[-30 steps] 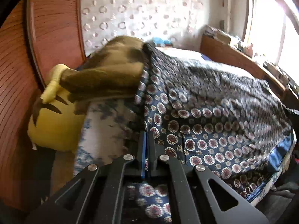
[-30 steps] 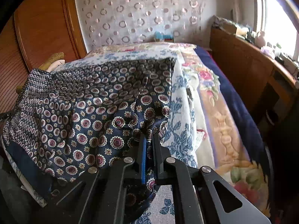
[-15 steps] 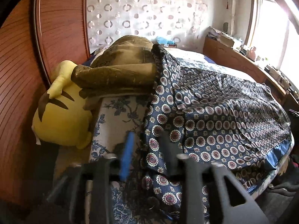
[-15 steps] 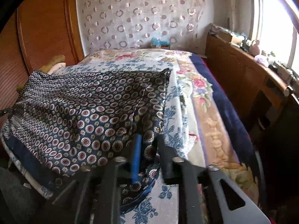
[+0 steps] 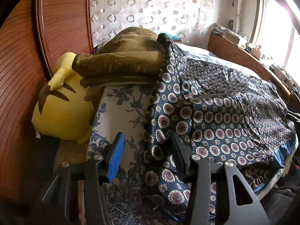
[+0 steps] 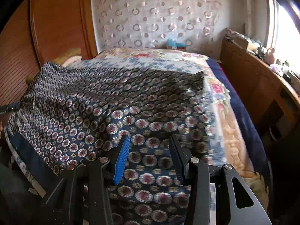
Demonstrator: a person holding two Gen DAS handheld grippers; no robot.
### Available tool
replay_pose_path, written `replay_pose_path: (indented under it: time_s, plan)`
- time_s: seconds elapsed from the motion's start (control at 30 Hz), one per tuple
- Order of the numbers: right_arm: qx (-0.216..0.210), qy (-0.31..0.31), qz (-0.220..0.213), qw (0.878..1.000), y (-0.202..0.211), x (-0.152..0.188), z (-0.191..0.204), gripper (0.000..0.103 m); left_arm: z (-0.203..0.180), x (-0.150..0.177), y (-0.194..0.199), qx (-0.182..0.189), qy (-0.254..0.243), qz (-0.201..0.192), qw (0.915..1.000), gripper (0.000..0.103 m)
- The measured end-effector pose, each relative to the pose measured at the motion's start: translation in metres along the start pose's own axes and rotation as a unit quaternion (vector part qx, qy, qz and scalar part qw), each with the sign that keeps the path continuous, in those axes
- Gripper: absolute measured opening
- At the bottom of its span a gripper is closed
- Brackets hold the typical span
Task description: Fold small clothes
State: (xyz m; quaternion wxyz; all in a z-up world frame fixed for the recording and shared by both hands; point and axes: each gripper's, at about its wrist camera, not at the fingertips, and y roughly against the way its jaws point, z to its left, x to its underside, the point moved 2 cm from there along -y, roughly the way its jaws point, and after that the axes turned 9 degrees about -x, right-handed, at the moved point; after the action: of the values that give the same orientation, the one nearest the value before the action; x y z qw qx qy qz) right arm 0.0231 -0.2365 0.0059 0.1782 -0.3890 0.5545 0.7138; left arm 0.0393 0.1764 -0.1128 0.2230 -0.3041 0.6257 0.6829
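Garment (image 5: pixel 215 112): spread on the bed (image 5: pixel 123 112), right of the plush (image 5: pixel 61 110). Left hand-held gripper (image 5: pixel 148 155) and right hand-held gripper (image 6: pixel 149 157): clamped on its near edge a second earlier, now recorded wide, nothing held. Edge released; fold judged laid.

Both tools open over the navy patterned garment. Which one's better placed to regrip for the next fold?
Left, marginally. The left tool straddles the patterned garment right at its edge on the floral sheet, so closing would likely pinch a hem. The right tool hovers over mid-fabric, with no edge between its open jaws.
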Motion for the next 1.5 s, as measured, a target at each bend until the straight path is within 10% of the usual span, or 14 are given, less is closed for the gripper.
replay_pose_path:
  time_s: [0.7, 1.03, 1.5]
  plan:
    - [0.007, 0.01, 0.017, 1.0, -0.026, 0.007, 0.003, 0.072, -0.005, 0.003, 0.0, -0.008, -0.008, -0.005, 0.9999, 0.05]
    - [0.005, 0.011, 0.019, 1.0, -0.03, 0.005, 0.003, 0.076, -0.018, 0.002, 0.004, 0.044, -0.02, -0.002, 0.9988, 0.005]
    - [0.006, 0.008, 0.018, 1.0, -0.031, 0.005, 0.002, 0.078, -0.072, -0.057, 0.079, 0.102, -0.042, -0.125, 0.986, 0.003]
